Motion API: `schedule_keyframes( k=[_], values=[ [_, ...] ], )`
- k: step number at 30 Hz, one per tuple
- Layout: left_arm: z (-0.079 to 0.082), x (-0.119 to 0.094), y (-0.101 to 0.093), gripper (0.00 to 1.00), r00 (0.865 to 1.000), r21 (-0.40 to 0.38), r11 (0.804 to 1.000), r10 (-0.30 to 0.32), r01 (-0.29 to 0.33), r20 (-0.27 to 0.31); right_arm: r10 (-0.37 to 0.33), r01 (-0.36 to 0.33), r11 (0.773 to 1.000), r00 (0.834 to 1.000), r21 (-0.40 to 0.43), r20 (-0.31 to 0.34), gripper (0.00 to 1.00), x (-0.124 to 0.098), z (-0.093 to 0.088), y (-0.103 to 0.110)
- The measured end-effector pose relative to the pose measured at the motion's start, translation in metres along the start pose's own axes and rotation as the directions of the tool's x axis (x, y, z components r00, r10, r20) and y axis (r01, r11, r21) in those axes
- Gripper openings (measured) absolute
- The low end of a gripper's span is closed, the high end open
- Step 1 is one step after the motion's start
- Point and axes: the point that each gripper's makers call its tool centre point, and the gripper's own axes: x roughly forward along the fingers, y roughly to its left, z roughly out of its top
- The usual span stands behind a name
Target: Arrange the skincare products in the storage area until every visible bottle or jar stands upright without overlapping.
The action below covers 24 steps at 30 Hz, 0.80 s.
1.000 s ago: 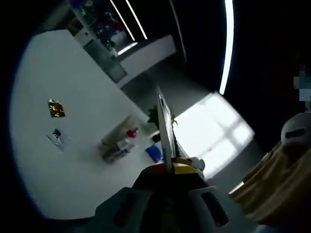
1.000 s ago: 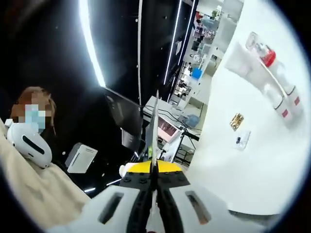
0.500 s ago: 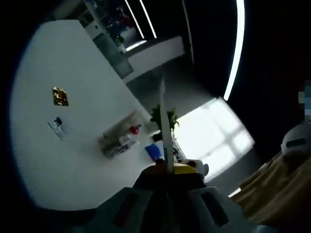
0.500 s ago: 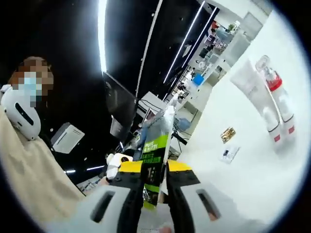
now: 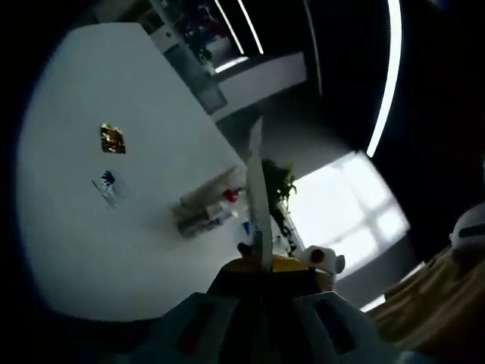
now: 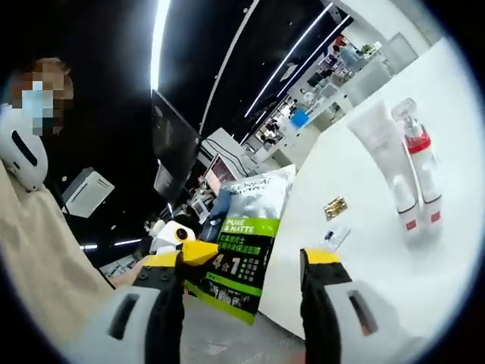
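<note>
My left gripper [image 5: 258,264] is shut on a flat packet [image 5: 255,193], seen edge-on and held up in the air. In the right gripper view the same green, black and white packet [image 6: 250,235] hangs face-on between the wide-apart jaws of my open right gripper [image 6: 254,259], untouched by either jaw. On the white table [image 6: 379,258], a white tube [image 6: 383,155] and a clear bottle with a red band [image 6: 415,163] lie side by side on their sides. In the left gripper view they form a cluster [image 5: 206,211] just left of the packet.
A small gold sachet [image 6: 332,206] [image 5: 112,138] and a small white-blue sachet [image 6: 334,235] [image 5: 108,183] lie flat on the table. A person in tan clothing [image 6: 38,258] stands close at the left. Shelves and monitors fill the dark background [image 6: 303,114].
My right gripper has gone from shut on the packet to wide open, letting it go. The packet now shows its printed face there. My left gripper stays shut on it; both views shifted.
</note>
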Motion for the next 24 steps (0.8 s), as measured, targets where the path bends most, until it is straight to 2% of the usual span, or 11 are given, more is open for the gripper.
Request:
schedule_keyframes(
  k=[14, 20, 24],
  values=[
    [-0.007, 0.015, 0.04, 0.0, 0.994, -0.063, 0.993, 0.096, -0.099, -0.054, -0.088, 0.076, 0.991, 0.99, -0.114, -0.106, 0.82, -0.011, -0.01, -0.021],
    [-0.01, 0.024, 0.056, 0.0, 0.989, -0.08, 0.988, 0.125, -0.131, -0.082, -0.128, 0.113, 0.985, 0.985, -0.13, -0.114, 0.89, -0.02, -0.01, -0.031],
    [-0.008, 0.031, 0.063, 0.0, 0.988, -0.104, 0.985, 0.13, -0.138, -0.081, -0.159, 0.144, 0.981, 0.981, -0.131, -0.112, 0.92, -0.026, -0.008, -0.04]
  ],
)
